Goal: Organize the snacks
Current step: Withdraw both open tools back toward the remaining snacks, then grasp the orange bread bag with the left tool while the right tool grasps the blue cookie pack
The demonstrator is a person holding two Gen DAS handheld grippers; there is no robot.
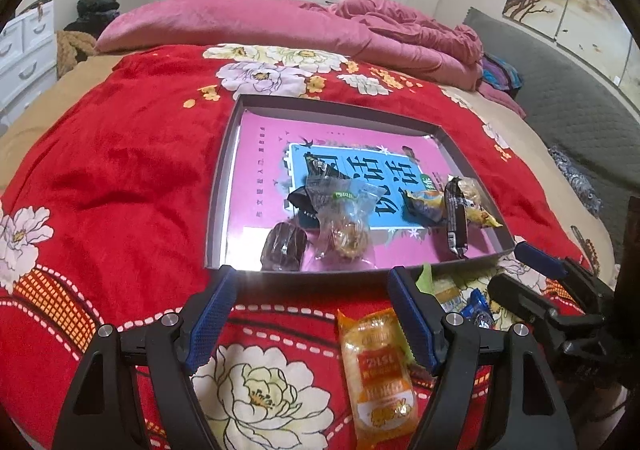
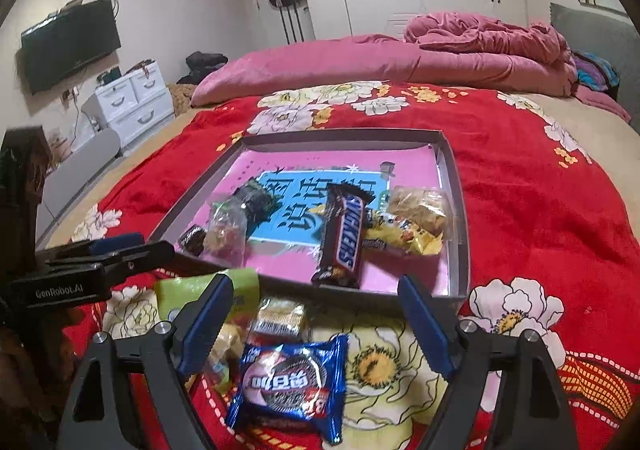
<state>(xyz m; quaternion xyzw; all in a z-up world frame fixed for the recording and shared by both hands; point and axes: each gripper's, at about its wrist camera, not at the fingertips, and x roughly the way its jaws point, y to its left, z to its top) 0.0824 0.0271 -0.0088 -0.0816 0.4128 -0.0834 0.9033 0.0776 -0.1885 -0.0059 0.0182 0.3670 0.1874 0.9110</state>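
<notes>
A grey shallow box (image 1: pixel 216 190) (image 2: pixel 456 186) with a pink and blue lining lies on the red bedspread. It holds a Snickers bar (image 2: pixel 344 234) (image 1: pixel 456 218), a yellow packet (image 2: pixel 404 238), a clear bag with a cake (image 1: pixel 344 226) (image 2: pixel 228 230) and a dark sweet (image 1: pixel 284 246). My left gripper (image 1: pixel 312 286) is open and empty above an orange snack packet (image 1: pixel 376 374). My right gripper (image 2: pixel 316 294) is open and empty above a blue Oreo packet (image 2: pixel 292 382), a gold packet (image 2: pixel 280 316) and a green packet (image 2: pixel 180 290).
A pink quilt (image 1: pixel 280 22) (image 2: pixel 460 54) is piled at the far side of the bed. White drawers (image 2: pixel 132 102) and a wall TV (image 2: pixel 68 42) stand to the left. The other gripper shows at each view's edge, the right gripper (image 1: pixel 532 278) and the left gripper (image 2: pixel 124 250).
</notes>
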